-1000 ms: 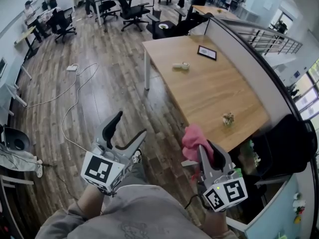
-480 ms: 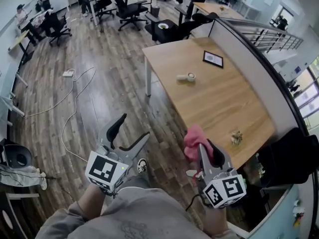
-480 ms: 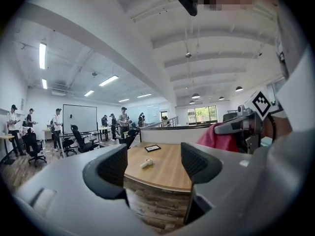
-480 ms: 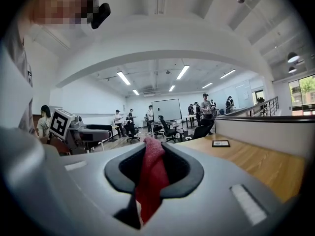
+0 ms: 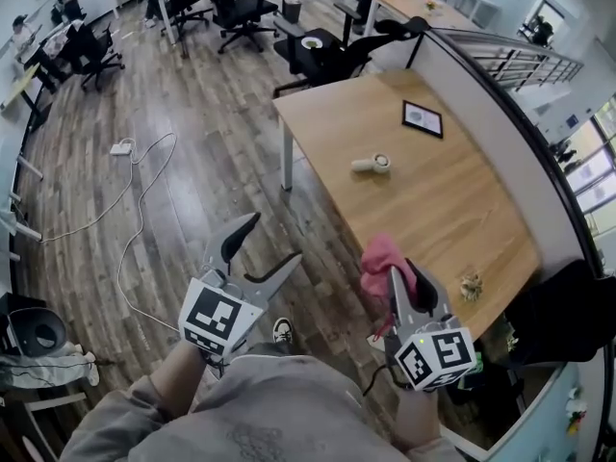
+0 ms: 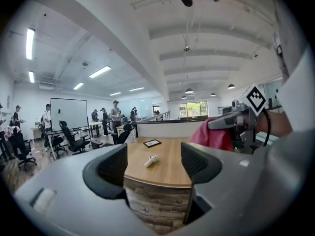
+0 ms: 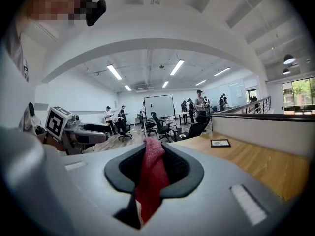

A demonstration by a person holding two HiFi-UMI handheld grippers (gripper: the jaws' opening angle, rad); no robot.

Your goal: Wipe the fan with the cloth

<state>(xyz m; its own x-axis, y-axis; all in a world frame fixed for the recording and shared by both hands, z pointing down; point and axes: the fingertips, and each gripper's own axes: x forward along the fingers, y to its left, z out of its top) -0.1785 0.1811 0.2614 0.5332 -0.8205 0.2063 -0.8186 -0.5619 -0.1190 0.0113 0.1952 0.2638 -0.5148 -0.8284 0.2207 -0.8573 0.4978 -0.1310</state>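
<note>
Head view, left gripper: I hold it low on the left, over the wooden floor, with nothing in it.
Head view, right gripper: held low on the right near the table's near edge, with the pink cloth bunched up at its tips.
Head view, fan: a small white hand fan lying flat on the wooden table, far from both grippers, with a dark picture frame beyond it.
Left gripper view, jaws: spread wide and released; between them I see only the table and the fan lying well beyond.
Right gripper view, jaws: clenched on the cloth, which stands as a red-pink fold between the pads and hangs below them.
Cloth, handling: soft and limp, I judge; it will drape and drag, so a firm pinch on the bunch suits it.
Fan, handling: it looks light and smooth, likely to skid or roll under a wipe.
Where to take hold: my free left jaws should pinch the fan's handle end, leaving the round head free for the cloth.
</note>
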